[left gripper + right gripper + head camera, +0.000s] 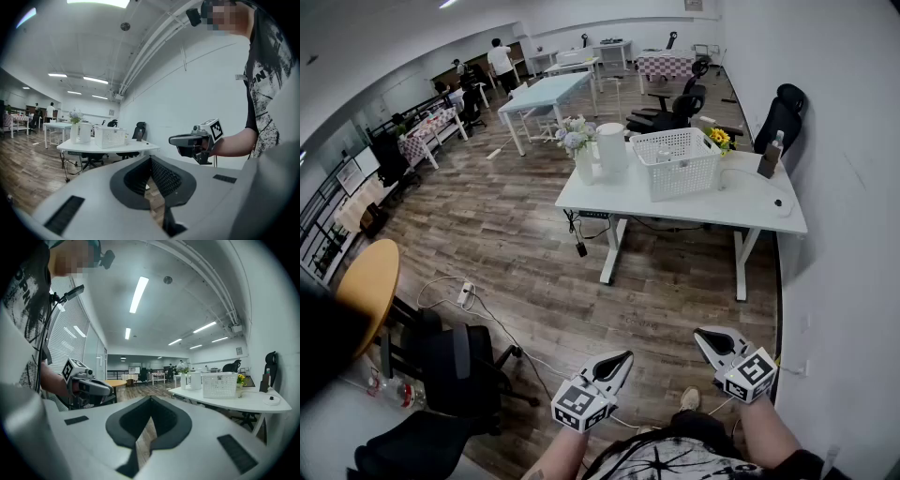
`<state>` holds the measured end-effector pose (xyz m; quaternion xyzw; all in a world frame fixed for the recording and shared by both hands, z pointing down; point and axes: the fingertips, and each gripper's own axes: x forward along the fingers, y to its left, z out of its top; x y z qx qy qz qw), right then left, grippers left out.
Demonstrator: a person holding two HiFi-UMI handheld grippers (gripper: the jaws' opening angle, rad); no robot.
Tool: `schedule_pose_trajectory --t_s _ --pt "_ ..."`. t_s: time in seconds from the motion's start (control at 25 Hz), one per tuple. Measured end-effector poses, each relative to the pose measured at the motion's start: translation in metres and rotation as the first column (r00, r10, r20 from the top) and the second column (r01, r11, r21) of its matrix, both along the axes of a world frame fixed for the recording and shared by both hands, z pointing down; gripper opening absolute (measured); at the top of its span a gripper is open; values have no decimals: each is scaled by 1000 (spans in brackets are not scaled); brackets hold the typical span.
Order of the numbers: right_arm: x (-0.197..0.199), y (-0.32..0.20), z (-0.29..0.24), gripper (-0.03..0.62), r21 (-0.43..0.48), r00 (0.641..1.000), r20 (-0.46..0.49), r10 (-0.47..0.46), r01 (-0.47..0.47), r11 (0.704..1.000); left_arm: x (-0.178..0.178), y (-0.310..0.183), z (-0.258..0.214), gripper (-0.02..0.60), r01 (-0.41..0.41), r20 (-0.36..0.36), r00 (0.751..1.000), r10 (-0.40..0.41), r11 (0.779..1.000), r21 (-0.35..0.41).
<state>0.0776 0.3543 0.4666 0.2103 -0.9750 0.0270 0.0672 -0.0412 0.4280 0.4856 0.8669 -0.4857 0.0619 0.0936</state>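
Wood-plank floor (pixel 534 281) lies under both grippers, which are held low in front of the person. The left gripper (pixel 624 357) has its jaws pressed together at the tips with nothing between them, and the right gripper (pixel 701 334) is likewise closed and empty; the two are near each other but apart. A white desk (pixel 750 202) stands well ahead of them by the wall, carrying a white lattice basket (pixel 677 161), with a white jug (pixel 611 145) and a vase of flowers (pixel 578 141) toward its left end; a black office chair (pixel 450 370) sits left of the left gripper.
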Motion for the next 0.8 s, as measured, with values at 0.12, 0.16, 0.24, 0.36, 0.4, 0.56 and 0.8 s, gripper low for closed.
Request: schedule_pose_trajectory --t_s 0.12,0.16,0.24,0.36,0.4,0.56,0.8 --pt "-9 5 -3 21 6 1000 9 -4 4 1000 -4 5 -4 9 -5 9 1000 5 1000 9" --pt "-10 6 -4 21 5 1000 10 -4 4 1000 -4 5 -5 9 -6 9 1000 6 1000 11" --pt "-9 7 -3 21 4 1000 8 -2 2 1000 -3 4 -4 9 -8 9 1000 8 1000 11" --pt "-8 10 -1 21 5 1000 -5 -3 3 1000 -2 3 -5 10 -10 11 1000 10 1000 14" --pt "-8 11 -1 21 6 1000 -10 -3 3 1000 -1 3 -5 9 -11 12 1000 11 1000 16" --pt "-3 14 0 21 0 1000 -5 7 -7 1000 2 4 -6 9 -20 15 1000 19 1000 18" --pt "0 11 2 23 -52 999 37 -4 6 999 4 1 1 10 -21 16 1000 21 1000 4"
